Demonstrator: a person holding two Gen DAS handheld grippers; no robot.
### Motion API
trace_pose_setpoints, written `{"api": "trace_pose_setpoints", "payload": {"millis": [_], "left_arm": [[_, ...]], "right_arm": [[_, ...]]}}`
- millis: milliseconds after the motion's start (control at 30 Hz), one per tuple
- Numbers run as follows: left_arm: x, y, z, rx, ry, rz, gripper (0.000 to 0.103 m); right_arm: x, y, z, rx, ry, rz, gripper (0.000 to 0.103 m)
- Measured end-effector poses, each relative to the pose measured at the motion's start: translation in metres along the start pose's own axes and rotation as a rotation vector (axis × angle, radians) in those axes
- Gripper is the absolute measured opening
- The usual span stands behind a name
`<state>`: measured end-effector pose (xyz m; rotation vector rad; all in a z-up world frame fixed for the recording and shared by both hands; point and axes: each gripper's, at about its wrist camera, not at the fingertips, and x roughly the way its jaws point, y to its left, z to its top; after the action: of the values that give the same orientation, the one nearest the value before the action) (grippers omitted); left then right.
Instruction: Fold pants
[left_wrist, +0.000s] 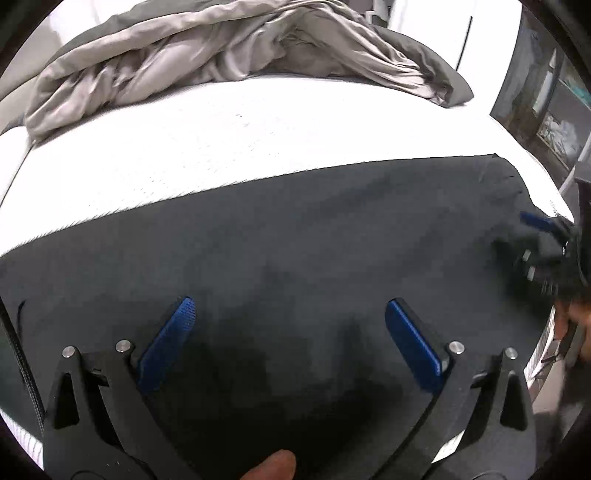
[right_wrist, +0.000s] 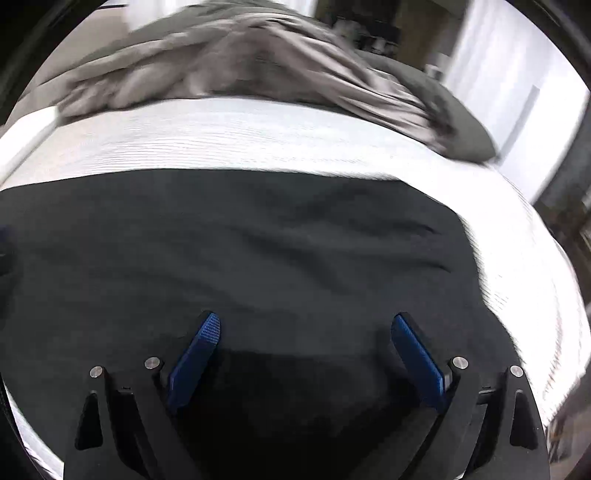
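Observation:
The dark grey pants (left_wrist: 295, 236) lie spread flat across the near part of a white mattress (left_wrist: 221, 140), and they also fill the lower right wrist view (right_wrist: 258, 251). My left gripper (left_wrist: 290, 308) is open and empty, its blue pads hovering just above the cloth. My right gripper (right_wrist: 306, 325) is open and empty above the pants near their right end. It also shows at the right edge of the left wrist view (left_wrist: 546, 236), blurred, over the pants' right end. The right wrist view is motion-blurred.
A crumpled beige and grey duvet (left_wrist: 207, 55) lies bunched across the far side of the mattress, also in the right wrist view (right_wrist: 258, 62). The bed's right edge (left_wrist: 554, 199) drops off beside shelves (left_wrist: 554, 110).

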<state>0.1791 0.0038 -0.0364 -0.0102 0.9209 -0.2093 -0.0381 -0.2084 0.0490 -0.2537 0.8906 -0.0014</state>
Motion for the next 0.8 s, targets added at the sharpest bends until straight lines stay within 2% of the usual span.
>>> {"api": "trace_pose_setpoints", "payload": {"millis": [67, 133, 200, 233, 267, 333, 367, 433, 533, 567, 633, 667, 733, 800], "left_arm": [[0.023, -0.012, 0.012, 0.036, 0.045, 0.049, 0.102], [0.043, -0.010, 0.011, 0.040, 0.097, 0.125, 0.103], [0.043, 0.012, 0.007, -0.021, 0.103, 0.137, 0.103], [0.039, 0.022, 0.005, -0.047, 0.100, 0.133, 0.103], [0.033, 0.036, 0.000, -0.068, 0.094, 0.160, 0.103], [0.021, 0.058, -0.013, -0.106, 0.082, 0.214, 0.103], [0.012, 0.066, -0.019, -0.123, 0.068, 0.217, 0.102], [-0.006, 0.071, -0.027, -0.129, 0.037, 0.186, 0.102], [-0.028, 0.048, -0.039, -0.098, -0.012, 0.092, 0.102], [-0.030, 0.036, -0.044, -0.078, -0.008, 0.054, 0.102], [-0.018, 0.000, -0.054, 0.043, 0.063, -0.056, 0.102], [-0.012, -0.015, -0.060, 0.101, 0.089, -0.065, 0.102], [-0.007, -0.028, -0.067, 0.183, 0.080, -0.017, 0.103], [-0.013, -0.017, -0.072, 0.158, 0.091, -0.046, 0.103]], "right_arm": [[0.012, 0.035, 0.023, -0.048, 0.003, 0.108, 0.095], [0.014, 0.064, 0.029, -0.095, 0.014, 0.165, 0.095], [0.021, 0.070, 0.030, -0.145, 0.028, 0.127, 0.096], [0.029, 0.063, 0.031, -0.154, 0.036, 0.070, 0.096], [0.034, 0.047, 0.028, -0.126, 0.050, -0.007, 0.097], [0.039, 0.013, 0.021, -0.020, 0.073, -0.086, 0.097], [0.040, 0.003, 0.012, 0.045, 0.079, -0.095, 0.097], [0.030, -0.016, 0.005, 0.120, 0.079, -0.103, 0.097], [-0.005, -0.005, -0.004, 0.115, 0.047, 0.020, 0.097], [-0.017, 0.015, -0.003, 0.082, 0.022, 0.095, 0.097], [-0.028, 0.049, -0.001, 0.008, -0.004, 0.162, 0.097], [-0.034, 0.077, -0.005, -0.067, -0.017, 0.168, 0.097], [-0.040, 0.126, -0.007, -0.217, -0.038, 0.182, 0.097], [-0.038, 0.149, -0.026, -0.349, -0.027, 0.204, 0.097]]}}
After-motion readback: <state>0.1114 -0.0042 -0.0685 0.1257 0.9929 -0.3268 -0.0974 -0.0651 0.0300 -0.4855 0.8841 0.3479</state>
